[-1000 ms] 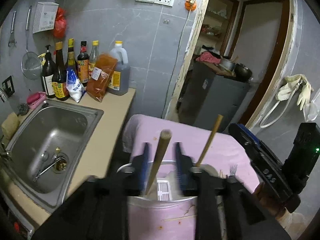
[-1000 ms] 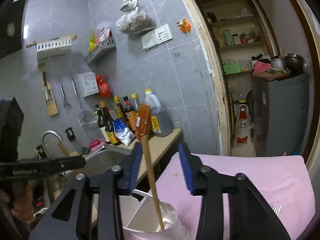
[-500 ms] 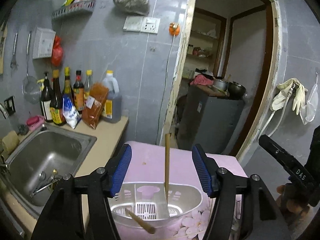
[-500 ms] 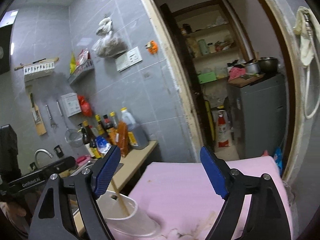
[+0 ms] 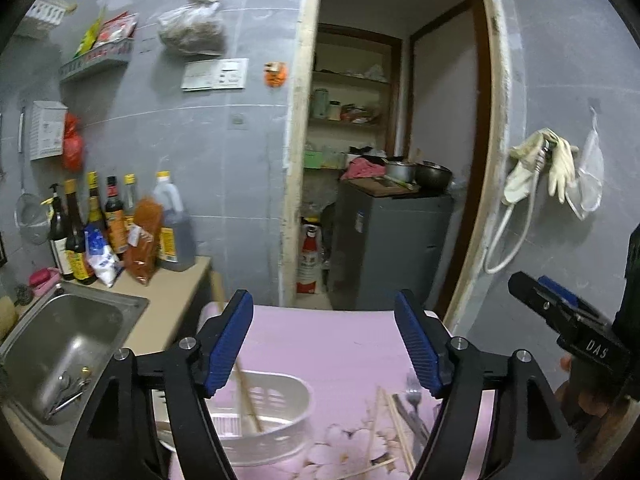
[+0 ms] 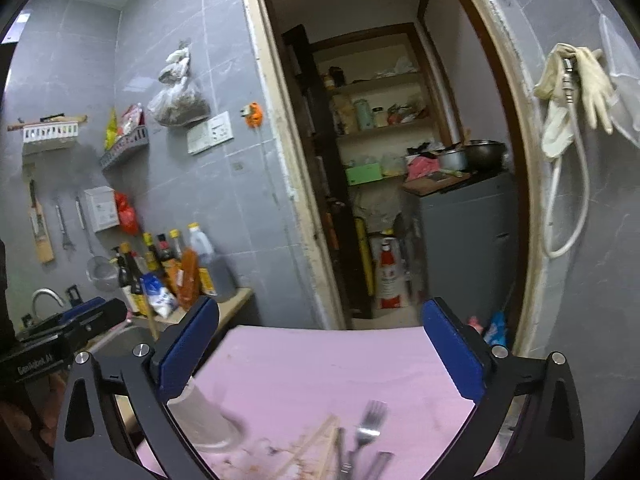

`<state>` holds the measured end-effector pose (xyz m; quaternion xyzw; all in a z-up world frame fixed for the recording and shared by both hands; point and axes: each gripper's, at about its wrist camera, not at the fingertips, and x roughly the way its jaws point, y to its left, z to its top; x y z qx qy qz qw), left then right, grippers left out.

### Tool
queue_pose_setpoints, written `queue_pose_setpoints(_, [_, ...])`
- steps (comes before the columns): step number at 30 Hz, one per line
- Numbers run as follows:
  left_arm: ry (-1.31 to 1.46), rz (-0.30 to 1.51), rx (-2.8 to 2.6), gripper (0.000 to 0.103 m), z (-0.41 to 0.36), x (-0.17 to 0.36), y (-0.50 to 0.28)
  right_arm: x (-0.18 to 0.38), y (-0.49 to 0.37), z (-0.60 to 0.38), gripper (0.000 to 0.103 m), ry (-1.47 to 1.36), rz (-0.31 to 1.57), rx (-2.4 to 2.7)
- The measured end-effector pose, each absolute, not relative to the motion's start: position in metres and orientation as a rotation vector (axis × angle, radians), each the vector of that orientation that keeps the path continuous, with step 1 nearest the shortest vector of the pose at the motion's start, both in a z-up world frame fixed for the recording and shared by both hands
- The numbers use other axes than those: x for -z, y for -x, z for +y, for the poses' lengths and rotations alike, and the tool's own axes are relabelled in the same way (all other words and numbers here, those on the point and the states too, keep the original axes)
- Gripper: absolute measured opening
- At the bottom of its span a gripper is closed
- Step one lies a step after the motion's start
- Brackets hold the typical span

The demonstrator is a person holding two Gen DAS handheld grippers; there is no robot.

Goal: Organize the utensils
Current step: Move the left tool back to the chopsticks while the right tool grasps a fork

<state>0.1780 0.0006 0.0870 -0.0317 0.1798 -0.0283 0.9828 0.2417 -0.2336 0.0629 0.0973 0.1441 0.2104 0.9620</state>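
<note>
Now both claws, left (image 5: 324,340) and right (image 6: 320,352), wide, empty; chopstick (image 5: 248,396) released into white caddy (image 5: 272,420).

A pink-covered desk (image 5: 332,340) spreads ahead of the left gripper (image 5: 324,344). On it, just below that gripper's left finger, sits a white utensil basket (image 5: 276,412); toward its right finger lie chopsticks (image 5: 394,424) and what looks like a fork (image 5: 412,390).

Utensil holder (image 5: 276,412) on table (image 5: 340,344), chopstick (image 5: 248,396) inside, fork (image 5: 412,390) to its right, sink (image 5: 60,352) left.
</note>
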Motion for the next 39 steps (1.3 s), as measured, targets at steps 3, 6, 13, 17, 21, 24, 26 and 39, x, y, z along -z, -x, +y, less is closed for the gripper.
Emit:
queue_pose_setpoints(3, [0.065, 0.368, 0.079, 0.075, -0.015, -0.076, -0.182, -0.056, -0.244, -0.249, 0.103, -0.187, 0.312, -0.395])
queue_pose_setpoints(6, [0.069, 0.396, 0.087, 0.078, -0.029, -0.061, -0.189, -0.044, -0.248, -0.262, 0.103, -0.182, 0.343, -0.369])
queue_pose_setpoints(13, [0.028, 0.547, 0.110, 0.078, -0.060, -0.008, -0.207, 0.002, -0.263, -0.288, 0.103, -0.206, 0.492, -0.352])
queue_pose_setpoints(17, [-0.008, 0.626, 0.098, 0.075, -0.074, 0.020, -0.217, 0.030, -0.271, -0.291, 0.094, -0.213, 0.595, -0.368])
queue_pose_setpoints(21, [-0.021, 0.706, 0.103, 0.052, -0.081, 0.046, -0.228, 0.055, -0.281, -0.287, 0.075, -0.211, 0.693, -0.399])
queue_pose_setpoints(24, [-0.027, 0.778, 0.099, 0.037, -0.083, 0.065, -0.239, 0.071, -0.290, -0.280, 0.066, -0.206, 0.751, -0.426])
queue_pose_setpoints(26, [-0.033, 0.827, 0.097, 0.030, -0.083, 0.078, -0.245, 0.078, -0.296, -0.275, 0.060, -0.197, 0.780, -0.444])
queue_pose_setpoints(39, [0.015, 1.037, 0.085, 0.017, -0.071, 0.120, -0.277, 0.109, -0.347, -0.235, 0.041, -0.147, 0.956, -0.533])
